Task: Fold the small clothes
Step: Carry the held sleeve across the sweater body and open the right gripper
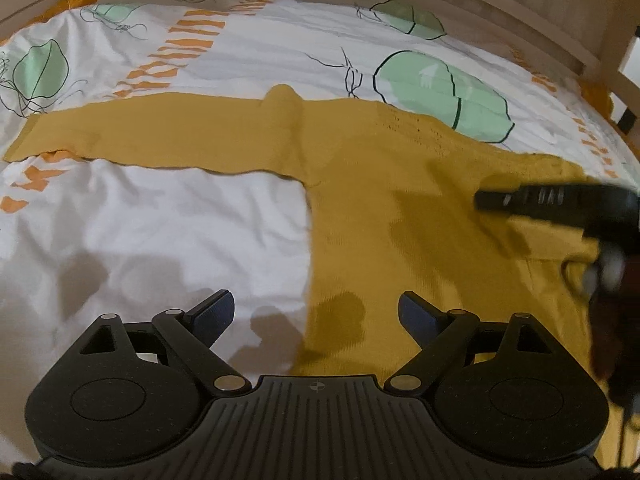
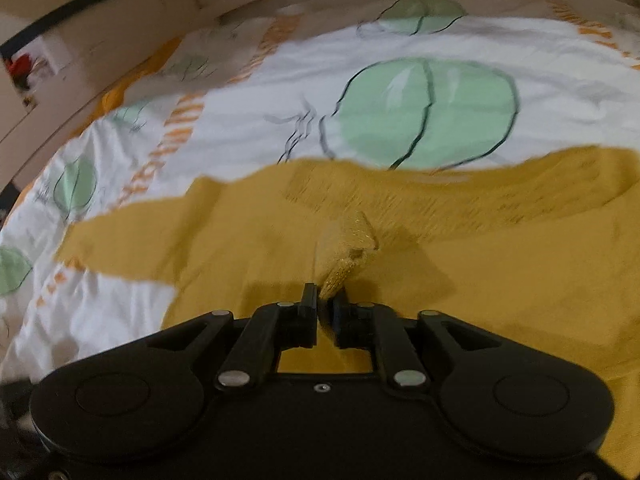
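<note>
A mustard-yellow knitted sweater [image 1: 380, 200] lies flat on the bed, with one long sleeve [image 1: 120, 140] stretched out to the left. My left gripper [image 1: 314, 300] hovers open over the sweater's near left edge, nothing between its fingers. In the right wrist view my right gripper [image 2: 326, 294] is nearly closed, and a bunched tip of yellow sleeve fabric [image 2: 352, 248] sticks out from between its fingertips above the sweater's body [image 2: 500, 280]. From the left wrist view the right gripper [image 1: 486, 200] appears blurred at the right, low over the sweater's chest.
The sweater rests on a white duvet [image 1: 160, 220] printed with green leaves and orange stripes. A pale wooden bed frame [image 1: 520, 12] curves along the far side. A wall and furniture [image 2: 60, 60] show beyond the bed at upper left.
</note>
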The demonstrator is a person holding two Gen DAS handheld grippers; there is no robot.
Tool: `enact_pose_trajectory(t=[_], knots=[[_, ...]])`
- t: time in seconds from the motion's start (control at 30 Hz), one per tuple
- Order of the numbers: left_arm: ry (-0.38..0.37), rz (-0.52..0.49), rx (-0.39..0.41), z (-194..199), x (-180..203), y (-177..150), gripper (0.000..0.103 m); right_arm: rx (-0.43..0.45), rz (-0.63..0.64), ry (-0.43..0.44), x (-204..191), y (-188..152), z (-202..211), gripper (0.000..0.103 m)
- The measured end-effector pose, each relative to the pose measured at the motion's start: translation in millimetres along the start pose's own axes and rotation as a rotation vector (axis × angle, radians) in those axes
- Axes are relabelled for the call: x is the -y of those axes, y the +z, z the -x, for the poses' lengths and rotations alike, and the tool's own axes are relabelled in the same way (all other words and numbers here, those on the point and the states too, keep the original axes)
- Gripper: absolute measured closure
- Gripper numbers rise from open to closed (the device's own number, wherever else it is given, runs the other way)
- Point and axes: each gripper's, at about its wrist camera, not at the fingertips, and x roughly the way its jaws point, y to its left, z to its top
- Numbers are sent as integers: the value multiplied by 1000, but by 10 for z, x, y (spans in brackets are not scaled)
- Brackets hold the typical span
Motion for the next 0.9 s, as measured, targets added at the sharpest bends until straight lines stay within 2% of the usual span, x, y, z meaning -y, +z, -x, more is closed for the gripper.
enact_pose_trajectory(t=[0.03,0.07,0.1,0.17,0.33,0.57,0.73,0.9], knots=[[-5,0,2,-6,-2,26,13,-1,-5,18,1,-31,21,81],[-12,-1,5,-5,2,45,13,3,-12,31,7,-68,45,75],[-18,-4,8,-17,11,72,13,7,-17,42,13,-88,63,61],[-33,-10,12,-46,58,137,13,27,-25,50,83,-99,151,46],[-100,-31,7,-174,284,271,13,85,-24,30,321,-159,441,46],[-137,-62,-21,-477,611,419,14,115,44,-106,739,-325,808,46],[-132,-58,-51,-702,750,488,15,110,74,-161,904,-448,877,45],[-115,-60,-87,-856,826,488,16,119,45,-148,1026,-529,861,41]])
